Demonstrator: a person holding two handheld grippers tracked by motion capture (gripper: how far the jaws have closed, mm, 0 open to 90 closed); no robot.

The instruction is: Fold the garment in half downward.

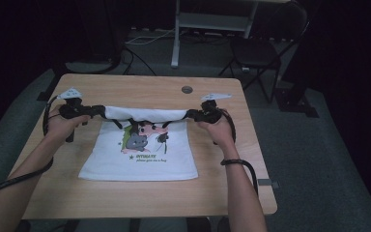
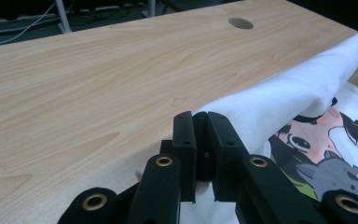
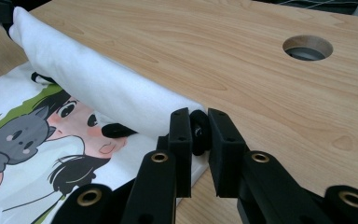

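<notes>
A white T-shirt with a cartoon print lies on the wooden table; its far edge is lifted and folded back toward me in a roll. My left gripper pinches the left end of that fold, its jaws closed on the white cloth in the left gripper view, where my left gripper rises from the bottom. My right gripper pinches the right end, its jaws closed on the fabric in the right gripper view, with my right gripper at centre. The fold stretches between both grippers.
A round cable hole sits in the table beyond the shirt. A black chair and a metal stand are on the floor behind the table. Bare wood lies left, right and in front of the shirt.
</notes>
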